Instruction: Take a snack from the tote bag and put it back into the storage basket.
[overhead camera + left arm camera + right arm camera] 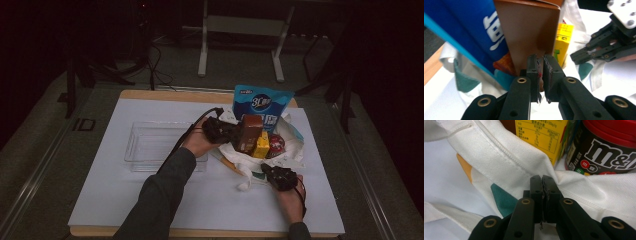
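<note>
A white tote bag point(294, 150) lies open on the table with a blue snack pouch point(260, 104), a brown box point(248, 131), a yellow carton point(261, 145) and a red-lidded M&M's jar point(276, 145) in it. My left gripper point(236, 134) comes in from the left and is shut on the brown box point(531, 30), pinching its lower edge between the pads; the box stands tilted above the bag. My right gripper point(542, 182) is shut on the bag's cloth rim point(511, 157), just below the yellow carton point(541, 135) and the jar point(604, 152). In the high view the right gripper point(266, 170) sits at the bag's near edge.
A clear plastic tray point(150, 142) lies left of the bag, behind my left forearm. A white mat point(125, 200) covers the wooden table, with bare room at the front left. The bag's strap point(245, 175) trails toward me. Dark floor and a metal stand point(240, 30) lie beyond.
</note>
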A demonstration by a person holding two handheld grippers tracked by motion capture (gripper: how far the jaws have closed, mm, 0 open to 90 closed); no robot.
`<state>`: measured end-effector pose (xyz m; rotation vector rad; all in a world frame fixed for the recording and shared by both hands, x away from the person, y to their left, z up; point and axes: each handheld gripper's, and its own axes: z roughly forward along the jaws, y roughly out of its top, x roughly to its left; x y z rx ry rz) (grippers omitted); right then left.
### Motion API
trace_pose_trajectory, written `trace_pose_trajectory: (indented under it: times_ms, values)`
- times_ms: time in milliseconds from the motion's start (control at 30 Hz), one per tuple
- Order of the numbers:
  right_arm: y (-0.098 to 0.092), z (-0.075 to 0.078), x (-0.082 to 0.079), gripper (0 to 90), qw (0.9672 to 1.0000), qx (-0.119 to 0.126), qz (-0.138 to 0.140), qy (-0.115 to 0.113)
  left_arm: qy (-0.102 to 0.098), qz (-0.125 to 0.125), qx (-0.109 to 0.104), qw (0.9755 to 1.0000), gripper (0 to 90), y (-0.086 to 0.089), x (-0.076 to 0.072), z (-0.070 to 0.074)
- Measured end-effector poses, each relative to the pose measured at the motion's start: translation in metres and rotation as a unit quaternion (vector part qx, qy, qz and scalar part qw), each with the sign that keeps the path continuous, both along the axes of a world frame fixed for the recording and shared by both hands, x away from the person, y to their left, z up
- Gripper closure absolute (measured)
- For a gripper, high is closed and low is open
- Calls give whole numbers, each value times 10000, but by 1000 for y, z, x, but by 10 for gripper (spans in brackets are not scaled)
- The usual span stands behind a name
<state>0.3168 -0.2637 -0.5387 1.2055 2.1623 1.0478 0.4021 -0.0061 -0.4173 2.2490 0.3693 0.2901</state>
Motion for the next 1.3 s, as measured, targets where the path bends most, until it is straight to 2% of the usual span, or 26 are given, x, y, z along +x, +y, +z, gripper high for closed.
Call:
trace_pose_trajectory:
  times_ms: [100,167,333,367,433,500,633,767,900,967,1100,1167,1300]
  values:
    - [0,0,0,874,10000,0,0,-3,66,-27,58,10000,751,1,2,0]
    - [0,0,0,874,10000,-9,2,-15,116,-3,-3,9999,652,4,3,0]
    - [0,0,0,874,10000,-7,-2,-15,96,27,-111,9999,516,6,5,5]
    - [0,0,0,874,10000,-7,-3,-17,116,67,-161,9998,461,6,6,6]
    - [0,0,0,870,10000,-13,-10,-19,163,-3,-252,9995,440,6,8,8]
    - [1,0,-1,867,10000,-20,-13,-23,241,-20,-373,9990,369,5,10,11]
    - [1,0,-1,866,10000,-31,-9,-29,256,-25,-443,9987,293,3,17,15]
    - [1,0,-1,866,10000,-30,-10,-27,343,-59,-618,9975,265,1,24,17]
    - [1,0,-1,863,10000,-36,-4,-32,439,-172,-611,9970,235,-2,30,15]
    - [1,0,-1,863,10000,-27,-3,-26,490,-214,-686,9962,218,-4,32,14]
    - [1,0,-1,863,10000,-29,-3,-27,483,-254,-687,9961,212,-8,36,13]
    - [1,0,-1,863,10000,-25,-2,-25,609,-299,-886,9938,205,-8,39,12]
    - [0,0,-1,863,10000,-15,1,-20,668,-312,-905,9932,210,-11,44,9]
